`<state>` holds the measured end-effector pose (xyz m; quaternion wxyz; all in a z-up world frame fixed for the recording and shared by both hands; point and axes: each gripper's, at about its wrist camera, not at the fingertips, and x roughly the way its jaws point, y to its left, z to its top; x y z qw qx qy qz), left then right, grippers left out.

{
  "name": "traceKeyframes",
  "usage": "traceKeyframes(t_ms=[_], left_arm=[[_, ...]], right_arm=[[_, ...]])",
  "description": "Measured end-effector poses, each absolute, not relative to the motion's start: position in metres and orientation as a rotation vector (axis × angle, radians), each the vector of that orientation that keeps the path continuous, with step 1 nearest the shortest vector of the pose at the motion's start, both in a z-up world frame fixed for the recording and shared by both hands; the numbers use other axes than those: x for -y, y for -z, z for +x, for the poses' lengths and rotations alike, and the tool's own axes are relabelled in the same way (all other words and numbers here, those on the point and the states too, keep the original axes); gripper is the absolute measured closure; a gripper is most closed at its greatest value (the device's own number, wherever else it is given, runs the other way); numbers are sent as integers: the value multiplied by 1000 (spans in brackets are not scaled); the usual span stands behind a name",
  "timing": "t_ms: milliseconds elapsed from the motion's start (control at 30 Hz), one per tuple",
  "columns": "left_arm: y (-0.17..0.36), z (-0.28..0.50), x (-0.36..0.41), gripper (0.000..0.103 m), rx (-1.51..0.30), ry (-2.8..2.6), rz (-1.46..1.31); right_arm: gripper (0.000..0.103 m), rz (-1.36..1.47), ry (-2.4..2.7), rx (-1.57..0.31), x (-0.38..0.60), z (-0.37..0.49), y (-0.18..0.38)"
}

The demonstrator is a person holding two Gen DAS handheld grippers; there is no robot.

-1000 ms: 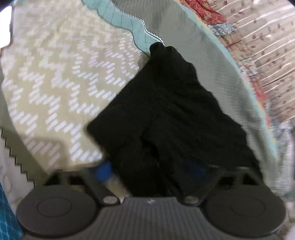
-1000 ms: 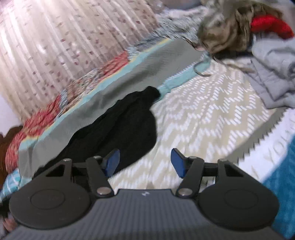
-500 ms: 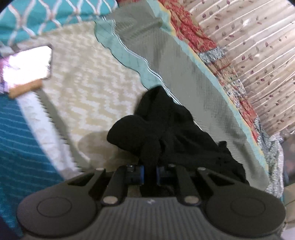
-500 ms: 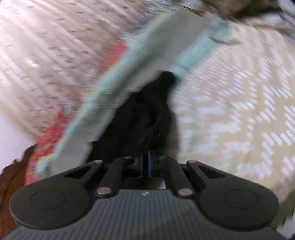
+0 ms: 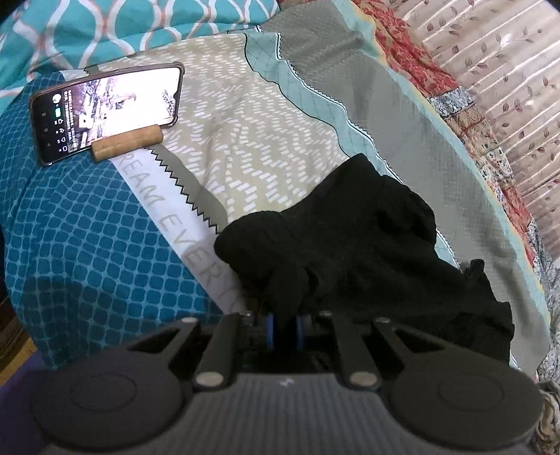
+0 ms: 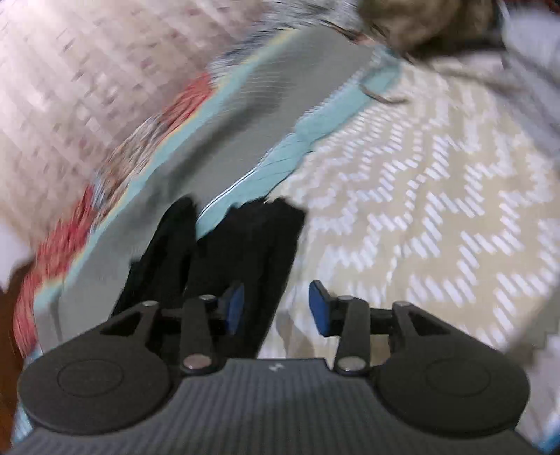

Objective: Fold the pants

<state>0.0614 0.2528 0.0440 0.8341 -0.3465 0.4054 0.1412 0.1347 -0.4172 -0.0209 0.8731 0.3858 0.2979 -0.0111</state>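
Note:
The black pants (image 5: 357, 245) lie bunched on the patterned bedspread (image 5: 245, 140). My left gripper (image 5: 285, 330) is shut on a fold of the black cloth, which rises in a hump straight from its blue pads. In the blurred right wrist view the pants (image 6: 259, 245) stretch away as two dark strips. My right gripper (image 6: 276, 308) has its jaws opening; the cloth's edge lies by the left pad (image 6: 235, 304) and partly in the gap, and neither pad presses on it.
A phone (image 5: 105, 108) with a lit screen leans on a wooden stand (image 5: 127, 147) at the upper left. Teal cushions (image 5: 80, 245) lie to the left. A heap of grey and brown clothes (image 6: 472, 31) sits at the far right. A curtain (image 5: 507, 87) hangs behind the bed.
My left gripper closed on the pants and pulled the cloth toward the teal cushions. My right gripper closed on the cloth half a second ago and has since spread its jaws apart.

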Motion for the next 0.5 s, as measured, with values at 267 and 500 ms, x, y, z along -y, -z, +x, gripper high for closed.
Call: traceKeyframes(t_ms=[267, 500], left_arm=[[-53, 55, -237, 93, -854, -306, -693], [-63, 45, -236, 93, -838, -287, -689]], right_arm=[[93, 720, 106, -667, 407, 176, 19], [93, 677, 260, -352, 472, 81, -41]])
